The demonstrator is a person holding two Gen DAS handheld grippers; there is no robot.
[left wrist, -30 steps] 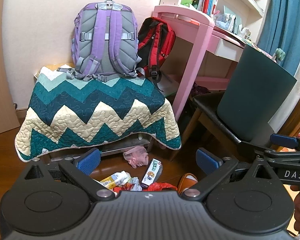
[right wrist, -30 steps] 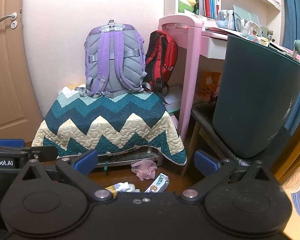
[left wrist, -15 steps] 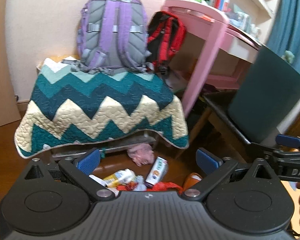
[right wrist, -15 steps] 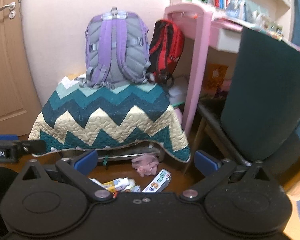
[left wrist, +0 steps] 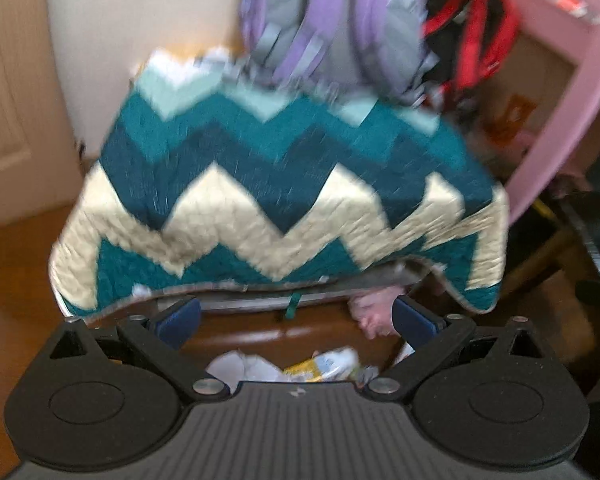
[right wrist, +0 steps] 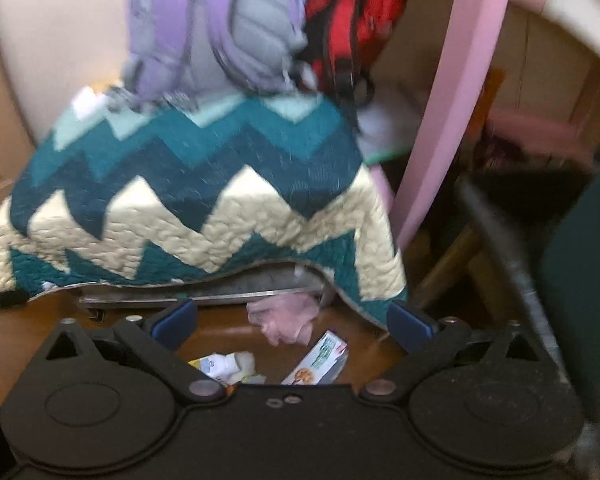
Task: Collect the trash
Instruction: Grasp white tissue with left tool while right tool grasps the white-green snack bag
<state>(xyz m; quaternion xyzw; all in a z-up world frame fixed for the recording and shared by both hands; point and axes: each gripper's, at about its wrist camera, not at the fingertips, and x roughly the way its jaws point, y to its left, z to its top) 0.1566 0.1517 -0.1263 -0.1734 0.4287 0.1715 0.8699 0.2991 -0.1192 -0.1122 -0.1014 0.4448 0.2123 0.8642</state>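
Trash lies on the wooden floor below a quilt-covered stand. In the right wrist view I see a small drink carton [right wrist: 320, 358], a yellow-and-white wrapper [right wrist: 224, 366] and a crumpled pink wad [right wrist: 286, 320]. The left wrist view shows white crumpled paper [left wrist: 240, 366], the yellow wrapper [left wrist: 328, 362] and the pink wad [left wrist: 370, 314]. My left gripper [left wrist: 296, 320] is open above the pile, nothing between its blue pads. The right gripper [right wrist: 292, 320] is open too, hovering over the same litter. Both views are blurred by motion.
A teal and cream zigzag quilt [right wrist: 188, 200] drapes the stand, with a purple backpack [right wrist: 220, 32] and a red one [right wrist: 352, 12] on top. A pink desk leg [right wrist: 448, 120] stands to the right. A dark green bin [right wrist: 580, 280] sits at far right.
Both grippers have moved forward and down toward the litter; the quilt now fills the views and the backpacks run off the top. Both stay open.
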